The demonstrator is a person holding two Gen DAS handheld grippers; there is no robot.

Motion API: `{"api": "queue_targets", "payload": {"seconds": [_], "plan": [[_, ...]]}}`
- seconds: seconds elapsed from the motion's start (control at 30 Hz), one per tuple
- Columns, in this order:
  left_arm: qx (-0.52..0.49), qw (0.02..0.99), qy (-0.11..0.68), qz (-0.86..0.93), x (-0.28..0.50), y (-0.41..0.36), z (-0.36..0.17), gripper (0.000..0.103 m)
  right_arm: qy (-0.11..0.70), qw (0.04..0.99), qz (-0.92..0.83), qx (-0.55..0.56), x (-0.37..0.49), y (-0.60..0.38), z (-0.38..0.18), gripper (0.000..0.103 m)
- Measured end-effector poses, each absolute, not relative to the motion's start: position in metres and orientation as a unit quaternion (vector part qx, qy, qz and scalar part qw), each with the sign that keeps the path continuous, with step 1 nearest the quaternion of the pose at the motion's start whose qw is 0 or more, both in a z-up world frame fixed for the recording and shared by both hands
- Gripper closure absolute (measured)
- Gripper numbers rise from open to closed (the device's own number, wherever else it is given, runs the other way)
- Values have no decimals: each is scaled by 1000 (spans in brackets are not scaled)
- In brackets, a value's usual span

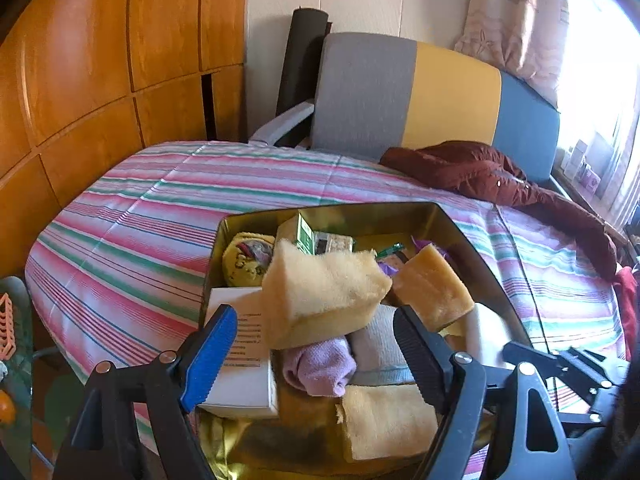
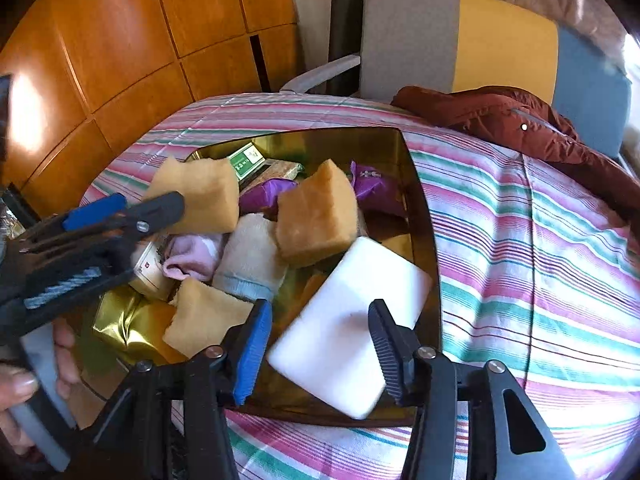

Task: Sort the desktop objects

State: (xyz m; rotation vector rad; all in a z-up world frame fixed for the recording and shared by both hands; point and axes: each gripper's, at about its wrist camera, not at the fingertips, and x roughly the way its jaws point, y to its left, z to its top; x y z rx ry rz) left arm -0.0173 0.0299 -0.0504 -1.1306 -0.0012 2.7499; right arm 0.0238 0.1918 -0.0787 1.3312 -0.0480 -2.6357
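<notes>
Both tongs hang released over the gold tin (image 2: 420,200). A sponge (image 1: 324,292) lies between the left tongs (image 1: 316,356), a white block (image 2: 344,328) between the right tongs (image 2: 320,352).

I can make out very little writing from here. Just beyond my left gripper's blue finger, the white box (image 1: 240,356) carries several rows of reddish print on its top face, but the lines are too small and blurred for me to read. Farther ahead, the green-and-white carton (image 2: 245,160) at the far end of the gold tin (image 2: 420,216) shows white characters on a green panel; I cannot tell what they say. To the left of my right gripper, a small red mark sits on the white box's label, also illegible. The purple packet (image 2: 374,184) bears pale markings I cannot decipher.
</notes>
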Motion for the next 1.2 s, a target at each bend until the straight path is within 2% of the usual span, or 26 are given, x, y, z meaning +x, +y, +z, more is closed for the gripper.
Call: {"api": "queue_targets", "payload": {"seconds": [0.4, 0.6, 0.9, 0.97, 1.03, 1.2], "plan": [[-378, 72, -13, 923, -12, 18, -37, 21, -20, 110, -887, 448, -1, 178, -85, 53], [-369, 54, -4, 928, -7, 19, -29, 21, -32, 110, -891, 439, 6, 178, -78, 45], [-366, 49, -13, 929, 3, 19, -22, 21, -3, 68, -914, 401, 30, 170, -56, 19], [-371, 43, -19, 928, 4, 19, -22, 23, 1, 60, -918, 391, 35, 168, -52, 8], [-370, 38, -20, 928, 6, 20, -21, 27, 3, 50, -923, 382, 41, 168, -49, 4], [-369, 46, -23, 928, 16, 23, -23, 27, -4, 34, -927, 375, 51, 166, -48, 1]]}}
